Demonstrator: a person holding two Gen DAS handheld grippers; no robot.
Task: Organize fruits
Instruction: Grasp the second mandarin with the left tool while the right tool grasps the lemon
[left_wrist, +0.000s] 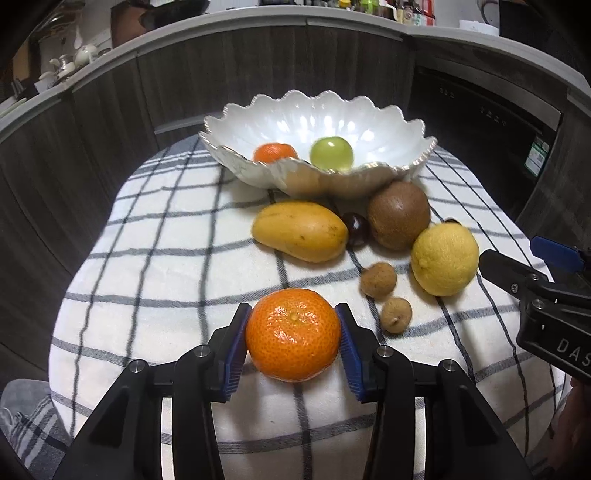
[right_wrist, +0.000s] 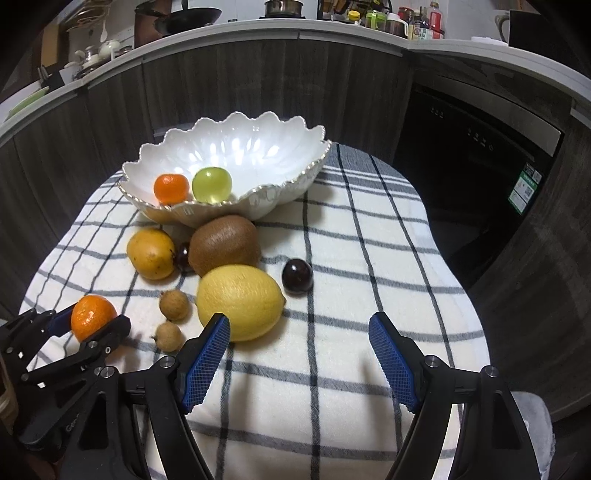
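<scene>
Left gripper (left_wrist: 292, 339) is clamping a mandarin (left_wrist: 293, 335) between both blue pads at the near left of the cloth (left_wrist: 166, 266), and the right gripper (right_wrist: 299, 360) is hovering wide open with nothing between its fingers, just near of the lemon (right_wrist: 240, 301). Sitting at the far end is the scalloped white bowl (right_wrist: 295, 155), cradling a second mandarin (right_wrist: 171, 189) and a green grape (right_wrist: 212, 184). Crowding close in front of the bowl are the kiwi (right_wrist: 225, 243) and mango (left_wrist: 300, 230), with a cherry (left_wrist: 355, 229) showing between them. Another cherry (right_wrist: 297, 276) is lying alone to the right. Two small longans (right_wrist: 174, 304) are resting left of the lemon.
</scene>
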